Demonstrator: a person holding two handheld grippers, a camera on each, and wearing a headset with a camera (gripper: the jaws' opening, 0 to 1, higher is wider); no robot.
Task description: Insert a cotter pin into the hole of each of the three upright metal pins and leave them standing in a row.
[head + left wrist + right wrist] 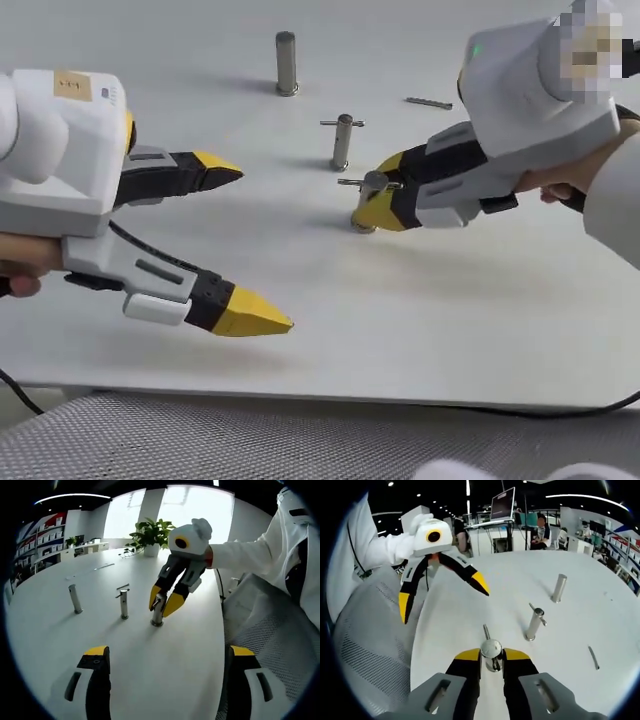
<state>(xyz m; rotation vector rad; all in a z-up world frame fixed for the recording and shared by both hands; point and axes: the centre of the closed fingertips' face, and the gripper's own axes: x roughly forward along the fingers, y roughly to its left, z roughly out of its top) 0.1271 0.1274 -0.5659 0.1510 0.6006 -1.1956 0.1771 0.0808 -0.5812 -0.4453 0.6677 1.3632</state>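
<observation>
**Nearest metal pin (pixel 374 183) clamped in the right gripper (pixel 372 197)**

Nearest metal pin, a short silver cylinder, stands upright on the white tabletop (pixel 450 300). A thin cotter pin (pixel 350 182) pokes out sideways near its top. The right gripper's black-and-yellow jaws are closed against its two sides, and the right gripper view shows its rounded head sitting between the yellow tips. Just behind it the middle silver pin (pixel 343 145) stands upright with a second cotter pin (pixel 342 123) crossing through its top. Farther back the far silver pin (pixel 287 63), a plain cylinder, stands on its own. A loose cotter pin (pixel 430 102) lies flat on the tabletop, off to the right of the row. The left gripper (pixel 264 250) hovers well apart from the pins, its jaws spread wide with nothing between them.
</observation>
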